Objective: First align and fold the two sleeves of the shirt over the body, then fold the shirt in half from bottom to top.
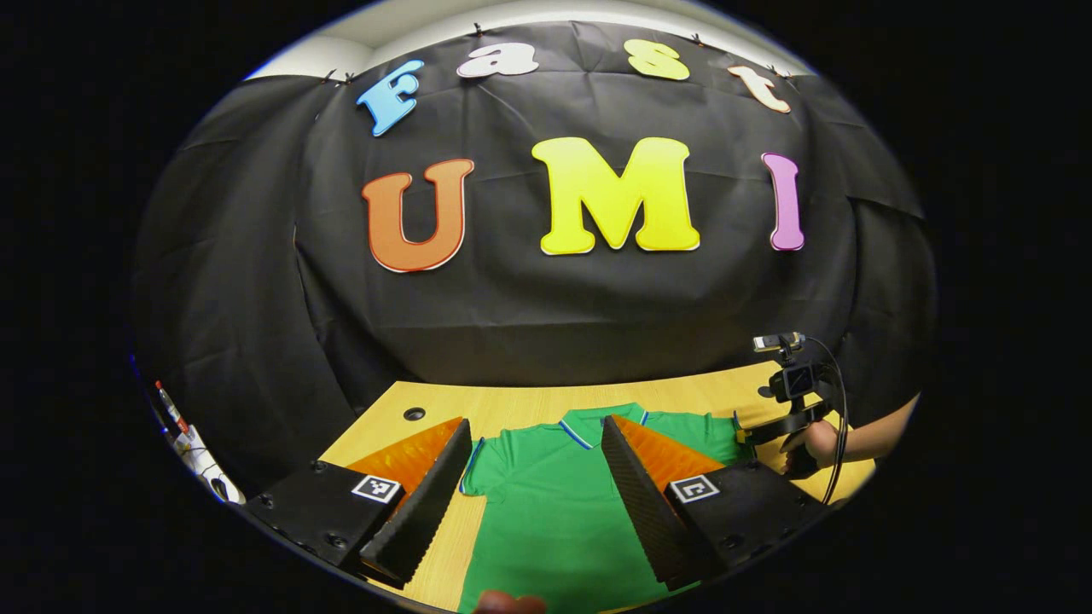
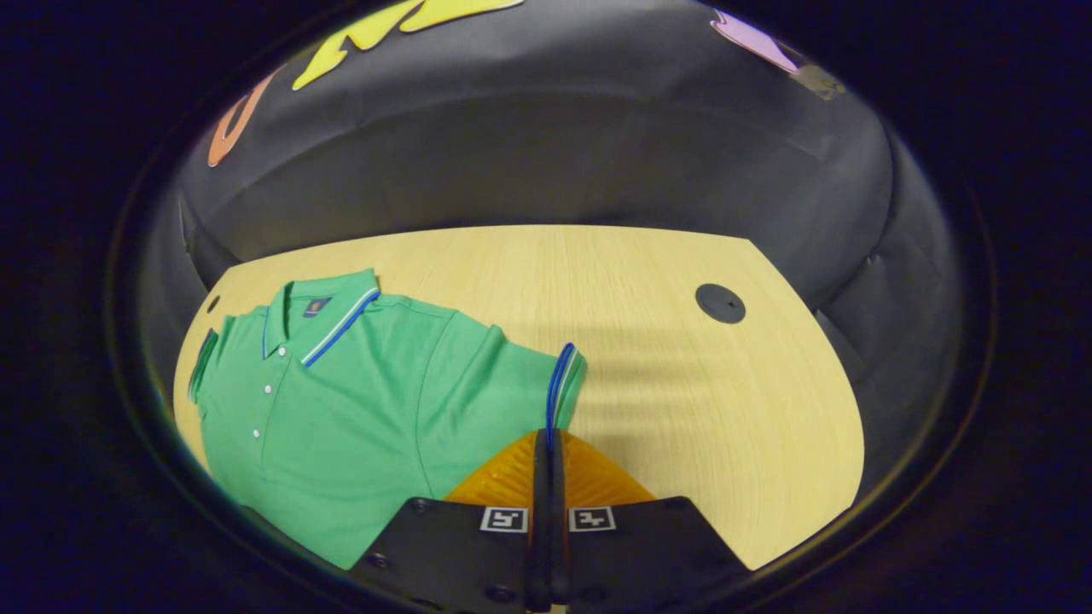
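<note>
Shirt sleeve cuff, green with blue and white edge stripes, is pinched at its tip between the two closed fingers of the right gripper, as the right gripper view shows; the cuff stands up on edge from the fingers. Outward from that grip the green short-sleeved polo shirt lies flat and face up on the pale wooden worktop, its striped collar toward the far left, white buttons down the placket, and a small dark label inside the neck (too small to read). A round black cable cap sits in the worktop well to the right of the shirt.

In the left gripper view the left gripper hangs wide open above the shirt's body, its fingers apart on either side of the collar and gripping nothing. Each gripper body carries a small square black-and-white marker, a coded pattern and not lettering. Farther right, a hand holds the other gripper at the shirt's far sleeve. A small dark hole marks the worktop's left corner.
</note>
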Demonstrator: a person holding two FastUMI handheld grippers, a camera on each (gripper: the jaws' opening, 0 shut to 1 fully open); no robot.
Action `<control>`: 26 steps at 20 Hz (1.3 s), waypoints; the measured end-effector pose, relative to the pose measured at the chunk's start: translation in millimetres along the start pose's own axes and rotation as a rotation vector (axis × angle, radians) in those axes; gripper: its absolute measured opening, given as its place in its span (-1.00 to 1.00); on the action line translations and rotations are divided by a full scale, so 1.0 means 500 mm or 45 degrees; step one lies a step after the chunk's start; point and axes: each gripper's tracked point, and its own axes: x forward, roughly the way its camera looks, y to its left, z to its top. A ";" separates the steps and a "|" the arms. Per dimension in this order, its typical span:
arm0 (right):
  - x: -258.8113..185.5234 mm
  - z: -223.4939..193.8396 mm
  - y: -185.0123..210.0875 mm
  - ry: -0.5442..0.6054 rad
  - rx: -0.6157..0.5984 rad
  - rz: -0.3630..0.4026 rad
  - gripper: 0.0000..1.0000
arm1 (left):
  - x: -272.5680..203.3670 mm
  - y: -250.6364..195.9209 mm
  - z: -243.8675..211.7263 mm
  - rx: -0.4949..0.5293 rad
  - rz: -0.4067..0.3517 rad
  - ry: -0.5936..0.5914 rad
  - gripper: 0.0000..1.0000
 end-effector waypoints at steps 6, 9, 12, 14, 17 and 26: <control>-0.062 0.058 0.007 -0.078 0.121 0.014 -0.94 | -0.009 0.019 -0.028 -0.087 0.016 0.038 1.00; -0.089 0.102 0.053 -0.132 0.122 0.046 -0.98 | -0.017 0.040 -0.036 -0.107 0.037 0.049 1.00; -0.106 0.142 0.119 -0.175 0.081 0.075 -0.94 | -0.031 0.059 -0.041 -0.123 0.041 0.050 1.00; -0.114 0.152 0.175 -0.177 0.052 0.107 -0.91 | -0.037 0.081 -0.046 -0.129 0.061 0.058 1.00; -0.103 0.146 0.246 -0.170 -0.008 0.135 -0.95 | -0.053 0.117 -0.047 -0.124 0.098 0.061 1.00; -0.072 0.095 0.388 -0.051 -0.017 0.259 -0.76 | -0.098 0.241 -0.065 -0.152 0.242 0.072 1.00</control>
